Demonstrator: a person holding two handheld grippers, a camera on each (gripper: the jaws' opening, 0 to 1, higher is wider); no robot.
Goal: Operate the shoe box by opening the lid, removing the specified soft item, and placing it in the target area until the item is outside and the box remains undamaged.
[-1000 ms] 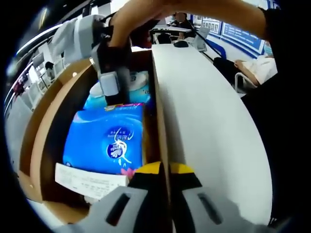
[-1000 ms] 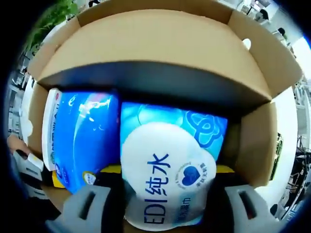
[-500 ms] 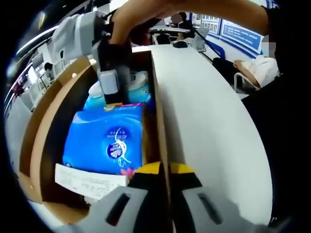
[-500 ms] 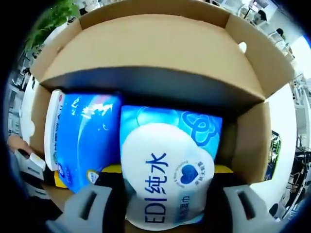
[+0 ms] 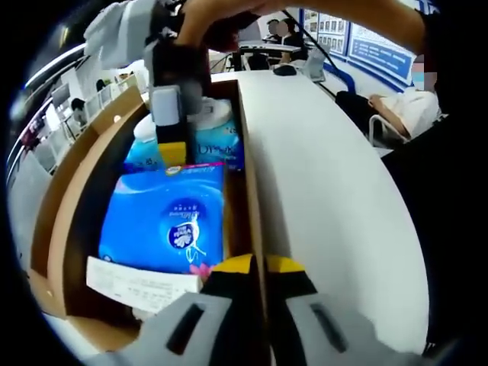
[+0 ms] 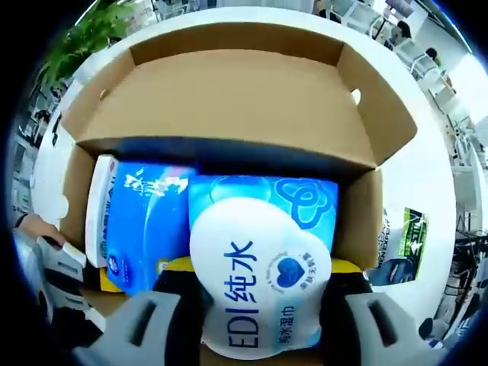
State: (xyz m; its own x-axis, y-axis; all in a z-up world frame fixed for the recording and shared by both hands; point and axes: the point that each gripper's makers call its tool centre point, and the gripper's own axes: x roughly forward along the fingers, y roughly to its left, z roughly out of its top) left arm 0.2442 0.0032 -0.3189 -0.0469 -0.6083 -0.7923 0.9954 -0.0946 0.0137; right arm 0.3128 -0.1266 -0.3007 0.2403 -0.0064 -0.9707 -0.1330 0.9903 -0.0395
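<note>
**Wipes pack gripped, lift out of the box under way**

Jaws of the right gripper (image 6: 255,335) stand on either side of the white wipes pack (image 6: 259,286) and clamp it; in the left gripper view the right gripper (image 5: 174,156) reaches down into the far end of the shoe box (image 5: 76,191), with the pack (image 5: 216,130) pinched and standing tall between its jaws. The left gripper (image 5: 255,320) has its jaws pressed together on the near right wall of the box, seemingly pinning it down.

Just beside the held pack, to its left in the right gripper view, lies a blue tissue pack (image 6: 141,221); a light blue pack (image 6: 301,202) sits behind it. The lid (image 6: 229,99) is folded back, past the far wall. A paper slip (image 5: 137,286) rests at the near end.

The step in hand looks like removal. Next, the pack needs to rise clear of the walls without dragging the neighbours or catching the cardboard, then travel to the white table (image 5: 328,198) beside the box.
</note>
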